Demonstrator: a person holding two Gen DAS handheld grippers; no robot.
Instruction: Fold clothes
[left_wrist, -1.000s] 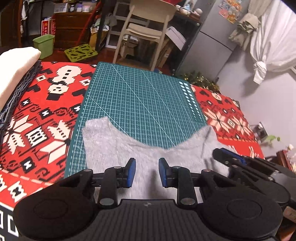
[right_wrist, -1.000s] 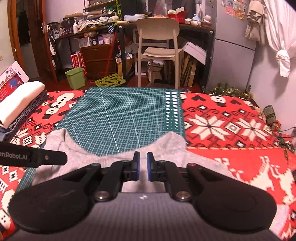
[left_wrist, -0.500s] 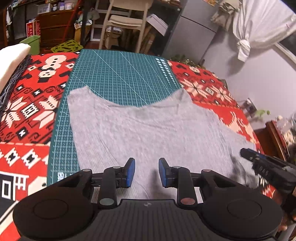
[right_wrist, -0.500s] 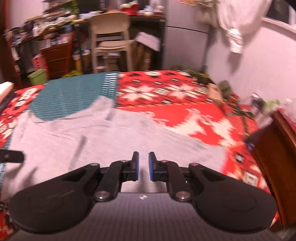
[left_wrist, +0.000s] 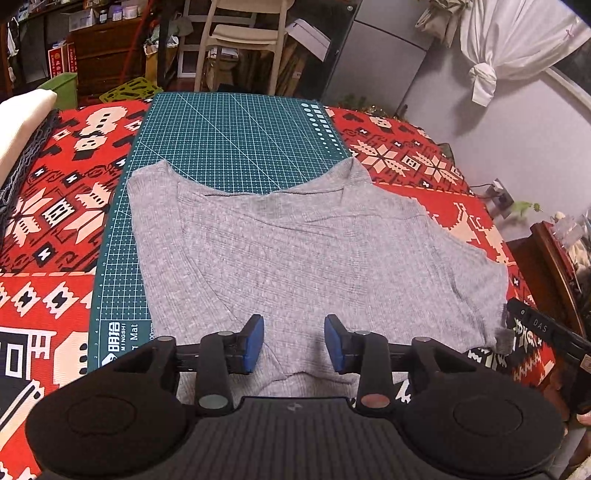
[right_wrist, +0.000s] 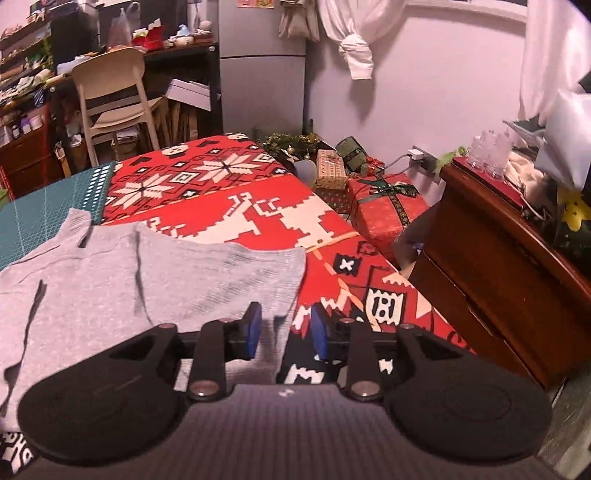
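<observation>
A grey ribbed knit top (left_wrist: 295, 254) lies spread flat, partly on a green cutting mat (left_wrist: 236, 136) and partly on the red patterned cover (left_wrist: 55, 206). My left gripper (left_wrist: 294, 343) is open and empty above the top's near hem. My right gripper (right_wrist: 282, 334) is open and empty over the right end of the top (right_wrist: 155, 280), at the sleeve's edge. The right gripper also shows at the right edge of the left wrist view (left_wrist: 546, 332), by the sleeve tip.
A stack of folded cloth (left_wrist: 22, 125) lies at the far left. A wooden cabinet (right_wrist: 509, 273) and wrapped gift boxes (right_wrist: 384, 206) stand off the right side. A pale chair (left_wrist: 240, 37) stands beyond the far edge.
Both grippers have pulled back toward the near side, so more of the top shows. The right gripper swung right to the sleeve end and opened from nearly shut.
</observation>
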